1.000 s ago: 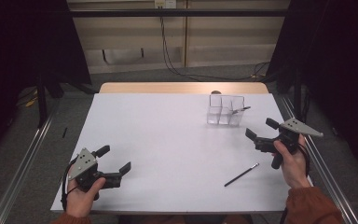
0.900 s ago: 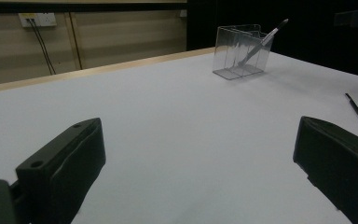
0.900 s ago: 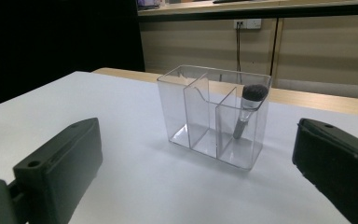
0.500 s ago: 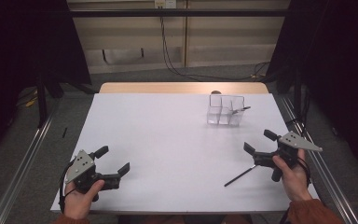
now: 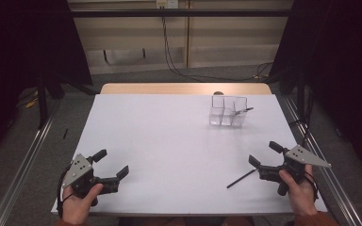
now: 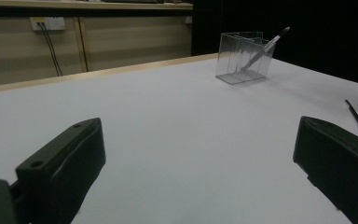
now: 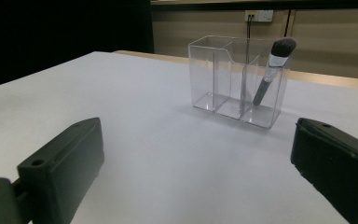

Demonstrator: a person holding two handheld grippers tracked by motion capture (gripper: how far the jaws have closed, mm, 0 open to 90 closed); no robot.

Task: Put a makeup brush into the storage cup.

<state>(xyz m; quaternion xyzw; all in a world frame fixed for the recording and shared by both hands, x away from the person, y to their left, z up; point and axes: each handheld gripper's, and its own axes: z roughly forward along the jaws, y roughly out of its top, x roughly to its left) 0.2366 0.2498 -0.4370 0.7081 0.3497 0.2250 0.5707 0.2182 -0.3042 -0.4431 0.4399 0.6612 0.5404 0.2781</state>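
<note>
Right now the thin dark pencil-like stick (image 5: 240,179) lies flat on the white table (image 5: 169,141) near the right front edge, just left of the right gripper (image 5: 264,160), whose jaws stand wide apart and hold nothing. It looks like the next thing to be gathered. One makeup brush (image 7: 272,70) already leans in the right-hand compartment of the clear organizer (image 5: 228,110) at the far right of the table, so I judge the tidying partly done: one piece stowed, one on the tabletop, and the organizer's other compartments look empty. The left gripper (image 5: 111,165) rests at the near left corner, well apart from all of it, jaws open and empty too. The tabletop is otherwise bare. Beyond its far wooden edge runs a pale panelled wall with a socket (image 5: 165,4) and hanging cables (image 5: 169,56); dark curtains close in both sides.
</note>
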